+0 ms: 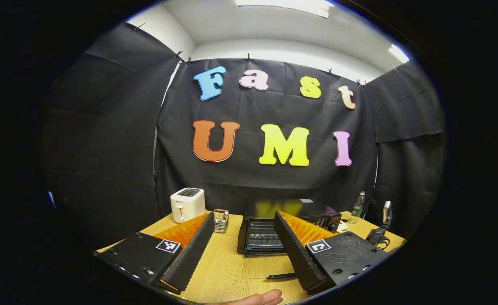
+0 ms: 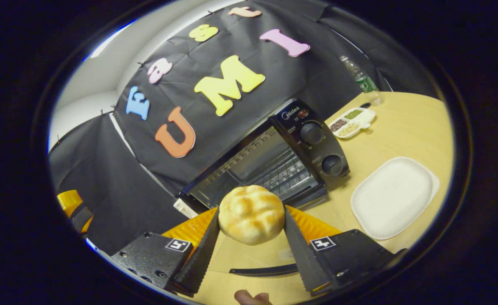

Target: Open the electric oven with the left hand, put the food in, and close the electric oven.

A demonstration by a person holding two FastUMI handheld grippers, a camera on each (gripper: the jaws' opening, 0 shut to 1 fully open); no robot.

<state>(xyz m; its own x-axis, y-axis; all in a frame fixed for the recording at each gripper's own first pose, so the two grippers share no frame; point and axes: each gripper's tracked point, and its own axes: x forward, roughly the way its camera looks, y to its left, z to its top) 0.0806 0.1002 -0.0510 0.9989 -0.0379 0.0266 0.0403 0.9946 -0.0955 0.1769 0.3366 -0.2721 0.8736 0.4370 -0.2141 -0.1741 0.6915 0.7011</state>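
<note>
The oven (image 2: 270,161) door hangs open. The right gripper (image 2: 251,231) clamps the bun (image 2: 251,214) just before it (left gripper (image 1: 242,241) spread, empty). Next, probably: slide the bun onto the rack.

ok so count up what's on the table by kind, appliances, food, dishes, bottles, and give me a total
Appliances: 2, the electric oven with its door down and the white toaster.
Food: 1, the bread roll held in the right claw, above the table.
Dishes: 2, the white plate and the divided snack tray.
Bottles: 1, the plastic bottle.
Total: 6
</note>
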